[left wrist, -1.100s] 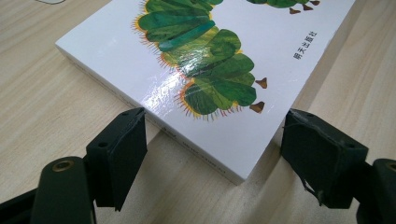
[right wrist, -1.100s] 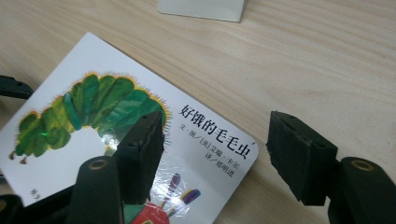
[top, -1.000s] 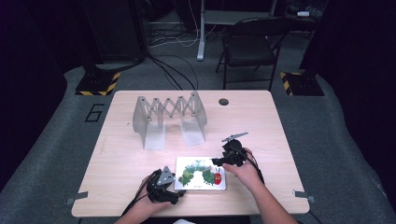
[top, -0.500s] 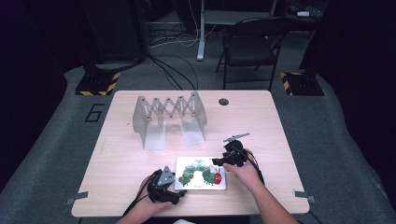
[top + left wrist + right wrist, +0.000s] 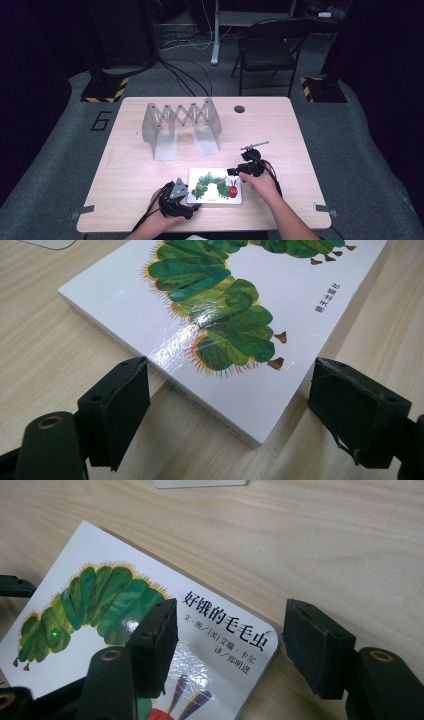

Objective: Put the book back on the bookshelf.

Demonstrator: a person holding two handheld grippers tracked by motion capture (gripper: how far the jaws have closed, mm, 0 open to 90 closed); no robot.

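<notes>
White book [image 5: 216, 186] flat on table [image 5: 280, 130], left tongs [image 5: 230, 405] spread opening around corner, right tongs [image 5: 230, 640] closing (title visible there).

Pale wooden worktop [image 5: 135, 200], with a small dark round hole [image 5: 239, 109] near its far edge. Toward the back left, a grey folding rack [image 5: 181, 127] with a zigzag lattice top, standing on two flat feet. Beyond the worktop, a black folding chair [image 5: 267, 47] on grey floor, black cables [image 5: 187, 80] trailing across it, and yellow-and-black striped bases [image 5: 105, 89] at both sides.
</notes>
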